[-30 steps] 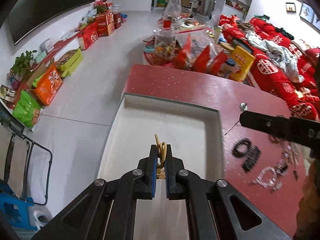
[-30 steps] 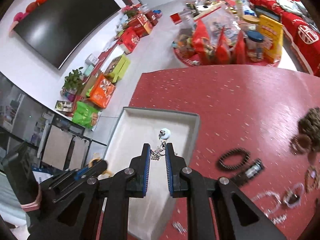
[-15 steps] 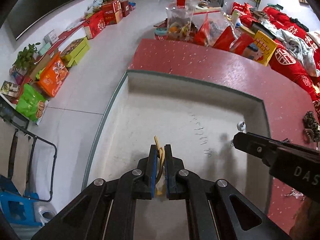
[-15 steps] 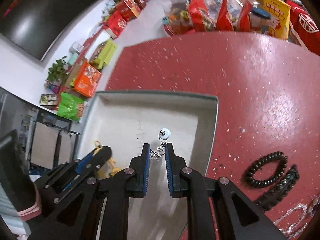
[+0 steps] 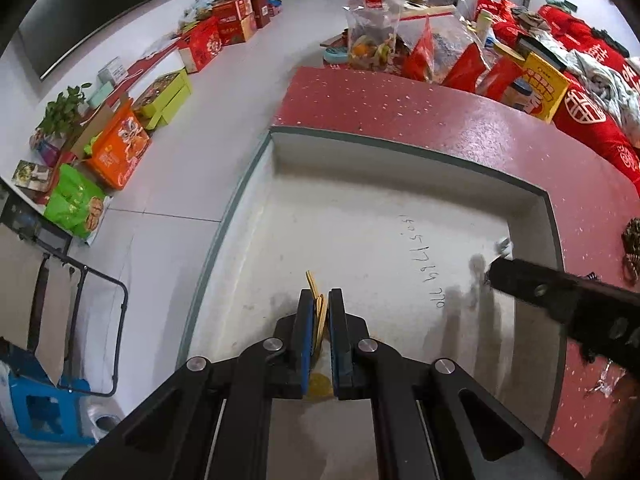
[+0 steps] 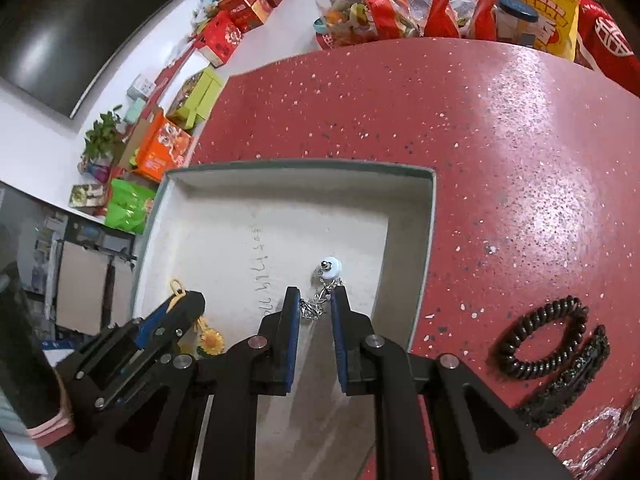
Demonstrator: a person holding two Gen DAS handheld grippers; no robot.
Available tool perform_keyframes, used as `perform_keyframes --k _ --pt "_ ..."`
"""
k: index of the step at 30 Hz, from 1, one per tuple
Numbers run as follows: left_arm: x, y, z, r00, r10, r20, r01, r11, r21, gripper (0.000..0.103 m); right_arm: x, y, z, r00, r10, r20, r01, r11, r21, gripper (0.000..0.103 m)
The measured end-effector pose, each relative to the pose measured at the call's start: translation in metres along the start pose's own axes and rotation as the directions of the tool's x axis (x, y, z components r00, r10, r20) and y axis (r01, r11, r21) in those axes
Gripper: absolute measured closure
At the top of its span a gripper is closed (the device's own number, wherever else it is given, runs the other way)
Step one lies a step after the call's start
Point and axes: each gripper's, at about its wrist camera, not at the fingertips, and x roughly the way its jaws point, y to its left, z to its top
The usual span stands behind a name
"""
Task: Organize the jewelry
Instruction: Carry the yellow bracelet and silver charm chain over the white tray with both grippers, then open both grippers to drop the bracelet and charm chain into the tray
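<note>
The left hand-held gripper (image 5: 320, 312), low centre of its frame, was clenched on a yellow flower earring (image 5: 316, 308) over the white tray (image 5: 400, 152) on the red bench (image 5: 400, 104). The right hand-held gripper (image 6: 315, 308) seemingly still pinched a silver chain earring (image 6: 320, 300), its white bead (image 6: 330, 269) lying on the tray floor.

Handwritten digits on the tray (image 5: 400, 184) floor, unreadable

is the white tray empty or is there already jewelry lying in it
Nothing loose shows on the visible floor of the white tray, only handwriting. The sunflower piece and the silver chain earring hang from the tools over it.
</note>
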Motion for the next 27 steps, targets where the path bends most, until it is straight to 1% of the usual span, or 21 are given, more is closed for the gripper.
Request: perform_keyframes --k 2,3,4,5,7,10,12,15,17,19,22,23,24,27 --pt "-0.003 -0.001 0.001 1.0 0.003 0.003 -0.003 1.0 -0.005 0.095 -0.011 -0.004 0.003 1.0 0.02 0.02 -0.02 1.0 -0.001 0.084" --pt "-0.005 0.0 0.001 1.0 0.003 0.007 -0.003 1.0 -0.003 0.084 -0.016 -0.005 0.003 0.999 0.026 0.028 -0.026 1.0 0.0 0.083" --pt "-0.007 0.0 0.002 1.0 0.007 0.012 -0.007 1.0 0.002 0.061 -0.021 -0.006 0.003 0.999 0.033 0.036 -0.033 0.999 0.002 0.076" --pt "-0.01 0.0 0.001 1.0 0.018 0.019 -0.018 1.0 0.002 0.001 -0.026 -0.007 0.004 0.998 0.04 0.041 -0.04 0.999 0.004 0.066" --pt "-0.021 0.001 0.0 0.994 0.065 0.09 -0.064 0.998 -0.014 0.001 -0.035 -0.009 0.005 0.997 0.052 0.052 -0.052 0.999 0.007 0.053" --pt "-0.022 -0.001 -0.002 0.997 0.053 0.059 -0.054 0.999 0.008 0.001 -0.048 -0.013 0.004 0.996 0.059 0.067 -0.06 0.998 0.012 0.048" --pt "-0.026 -0.002 -0.004 0.996 0.061 0.061 -0.061 0.998 0.014 0.001 -0.058 -0.016 0.003 0.995 0.064 0.076 -0.066 0.998 0.025 0.044" --pt "-0.034 -0.004 -0.009 0.997 0.049 0.058 -0.05 0.999 0.021 0.001 -0.072 -0.026 -0.002 0.994 0.058 0.092 -0.061 0.997 0.039 0.036" --pt "-0.041 -0.007 -0.015 0.998 0.037 0.05 -0.038 0.999 0.026 0.001 -0.08 -0.029 -0.008 0.994 0.047 0.099 -0.052 0.998 0.045 0.029" --pt "-0.049 -0.011 -0.021 0.999 0.027 0.041 -0.029 0.999 0.031 0.001 -0.09 -0.039 -0.015 0.994 0.035 0.108 -0.042 0.997 0.06 0.026" --pt "-0.058 -0.018 -0.031 1.0 0.001 0.013 -0.001 0.999 0.052 0.001 -0.101 -0.053 -0.027 0.994 0.016 0.108 -0.025 0.996 0.089 0.024" --pt "-0.061 -0.021 -0.036 1.0 -0.01 0.005 0.009 0.998 0.06 0.001 -0.106 -0.06 -0.033 0.994 0.008 0.108 -0.019 0.995 0.103 0.02" --pt "-0.066 -0.024 -0.041 1.0 -0.01 0.005 0.009 0.998 0.064 0.001 -0.109 -0.064 -0.038 0.994 0.003 0.108 -0.015 0.994 0.111 0.018" --pt "-0.078 -0.039 -0.057 1.0 -0.028 -0.006 0.028 0.997 0.076 0.001 -0.121 -0.081 -0.056 0.994 -0.019 0.107 0.004 0.991 0.137 0.018"
